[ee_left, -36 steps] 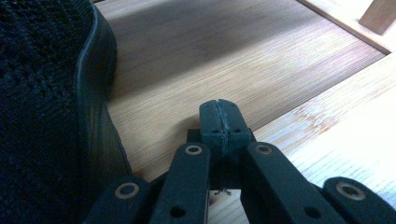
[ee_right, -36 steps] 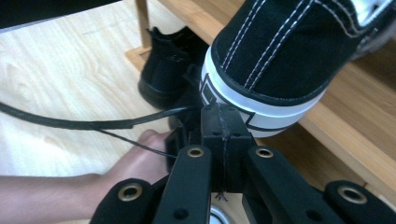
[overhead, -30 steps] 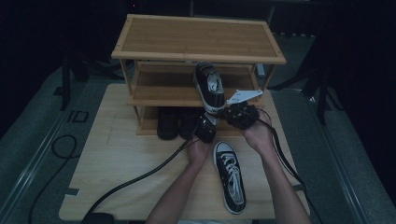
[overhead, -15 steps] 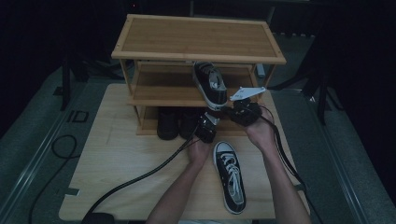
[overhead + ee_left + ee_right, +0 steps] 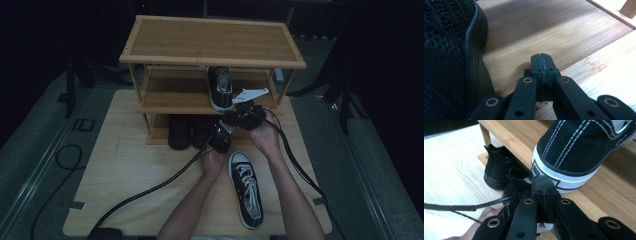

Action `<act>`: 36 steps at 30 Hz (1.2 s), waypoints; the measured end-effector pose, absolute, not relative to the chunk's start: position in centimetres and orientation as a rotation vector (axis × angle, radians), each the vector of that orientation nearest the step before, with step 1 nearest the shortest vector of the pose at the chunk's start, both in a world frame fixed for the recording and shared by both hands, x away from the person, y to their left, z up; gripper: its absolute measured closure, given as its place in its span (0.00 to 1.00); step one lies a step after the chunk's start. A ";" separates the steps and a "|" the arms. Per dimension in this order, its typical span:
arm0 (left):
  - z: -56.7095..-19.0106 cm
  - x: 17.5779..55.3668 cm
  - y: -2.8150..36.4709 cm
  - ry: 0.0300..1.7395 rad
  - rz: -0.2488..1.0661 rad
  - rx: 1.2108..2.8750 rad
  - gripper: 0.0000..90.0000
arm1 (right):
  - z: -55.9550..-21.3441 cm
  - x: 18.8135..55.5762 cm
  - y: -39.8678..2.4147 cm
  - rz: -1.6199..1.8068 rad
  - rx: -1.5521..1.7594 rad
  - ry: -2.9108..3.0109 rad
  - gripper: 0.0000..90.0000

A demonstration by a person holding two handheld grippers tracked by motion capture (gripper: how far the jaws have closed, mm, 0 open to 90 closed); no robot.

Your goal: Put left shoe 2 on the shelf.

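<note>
Bamboo shoe rack (image 5: 210, 42) stands at the far side of the wooden table (image 5: 125, 170). One black-and-white canvas sneaker (image 5: 220, 86) sits on the middle shelf, heel at the front edge. Right gripper (image 5: 543, 187): jaws pressed together, empty, tips just beside that heel. Left gripper (image 5: 543, 66): jaws together, empty, low at the bottom shelf beside a black knit shoe (image 5: 451, 57). The matching sneaker (image 5: 246, 187) lies on the table between the forearms.
</note>
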State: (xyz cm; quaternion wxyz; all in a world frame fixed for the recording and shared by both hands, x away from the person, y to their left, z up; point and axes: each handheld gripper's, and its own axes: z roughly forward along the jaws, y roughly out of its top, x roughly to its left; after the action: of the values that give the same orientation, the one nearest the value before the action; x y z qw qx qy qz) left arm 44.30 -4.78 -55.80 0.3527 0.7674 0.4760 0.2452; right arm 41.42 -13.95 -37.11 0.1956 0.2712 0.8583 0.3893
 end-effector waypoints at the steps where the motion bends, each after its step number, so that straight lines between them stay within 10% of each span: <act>1: -55.8 44.3 -4.8 1.232 0.634 1.984 1.00 | -37.1 41.5 -13.9 1.092 0.761 2.403 1.00; 36: -55.8 44.4 -4.7 1.236 0.609 1.973 1.00 | -36.7 37.7 -14.0 1.023 0.743 2.479 0.81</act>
State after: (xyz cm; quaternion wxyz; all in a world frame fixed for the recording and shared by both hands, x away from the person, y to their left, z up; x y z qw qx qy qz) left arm 44.42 -4.69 -55.83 0.3594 0.7651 0.4792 0.2362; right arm 37.75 -14.05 -36.73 0.1785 0.2626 0.8765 0.3619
